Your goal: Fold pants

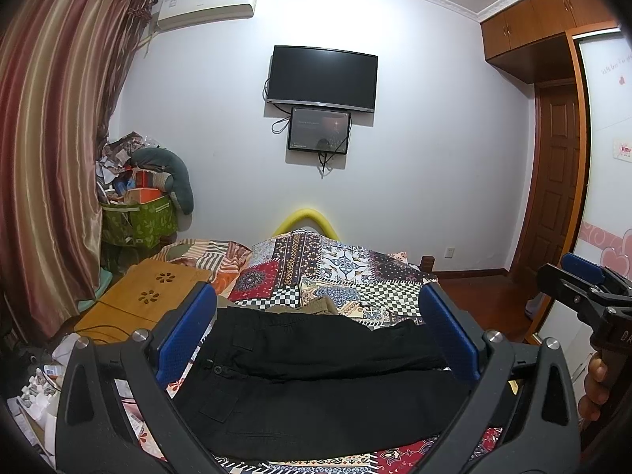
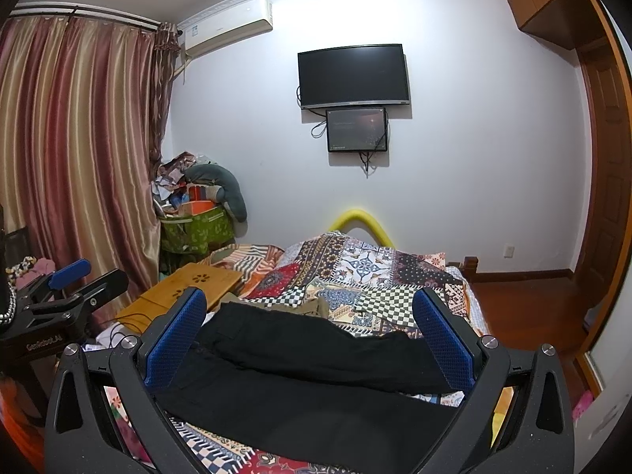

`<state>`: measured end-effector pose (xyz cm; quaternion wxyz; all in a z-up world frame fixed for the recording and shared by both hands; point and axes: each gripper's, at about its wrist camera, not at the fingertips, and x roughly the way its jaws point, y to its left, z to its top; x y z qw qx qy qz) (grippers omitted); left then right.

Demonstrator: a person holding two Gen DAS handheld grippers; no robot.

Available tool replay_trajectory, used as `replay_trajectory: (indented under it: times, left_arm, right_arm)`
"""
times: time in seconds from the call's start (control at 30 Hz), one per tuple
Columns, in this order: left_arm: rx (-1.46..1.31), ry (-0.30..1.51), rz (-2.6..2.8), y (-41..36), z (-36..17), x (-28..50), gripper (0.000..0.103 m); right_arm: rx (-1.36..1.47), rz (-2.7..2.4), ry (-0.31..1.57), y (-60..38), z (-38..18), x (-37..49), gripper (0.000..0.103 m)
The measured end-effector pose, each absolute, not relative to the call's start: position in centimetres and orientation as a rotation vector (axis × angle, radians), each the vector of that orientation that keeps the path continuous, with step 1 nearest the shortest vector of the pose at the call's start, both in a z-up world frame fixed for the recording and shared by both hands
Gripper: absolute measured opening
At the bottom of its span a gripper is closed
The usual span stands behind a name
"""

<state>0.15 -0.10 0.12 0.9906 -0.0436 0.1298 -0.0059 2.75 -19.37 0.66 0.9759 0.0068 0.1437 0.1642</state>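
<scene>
Left wrist view looks along the left gripper [image 1: 318, 328], whose two blue-padded fingers stand wide apart with nothing between the pads. Framed between them, the black pants [image 1: 316, 379] lie flat on the patchwork bedspread [image 1: 335, 272], stretched left to right across the near part of the bed, one leg lying over the other and a buttoned side pocket showing toward the left. At the right edge of this view the right gripper [image 1: 584, 280] appears from the side, held by a hand [image 1: 594, 387]; whether its fingers are parted cannot be told from here.

In the right wrist view the right gripper's [image 2: 310, 324] blue pads are likewise spread wide and hold nothing, with the pants [image 2: 316, 379] lying below and between them. The left gripper [image 2: 75, 280] shows at the left edge, raised above the bed.

Just beyond the pants a piece of khaki cloth [image 1: 316, 306] peeks out. To the left sits a wooden lap desk [image 1: 146, 296] with flower-shaped cutouts. Farther left, a green fabric bin [image 1: 138, 221] piled with clutter stands beside striped curtains [image 1: 51, 138]. On the far wall hang a dark television [image 1: 322, 79], a smaller screen [image 1: 319, 129] just beneath it, and an air conditioner [image 1: 205, 6] up near the ceiling.
</scene>
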Motion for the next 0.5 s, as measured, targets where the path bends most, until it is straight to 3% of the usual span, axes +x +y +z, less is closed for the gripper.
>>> replay_trajectory:
  times: [0.5]
  left_arm:
    - [-0.084,0.256,-0.019,-0.39,0.12,0.44,0.103]
  right_arm:
    - [0.016,0.332,0.290,-19.53,0.86,2.85,0.103]
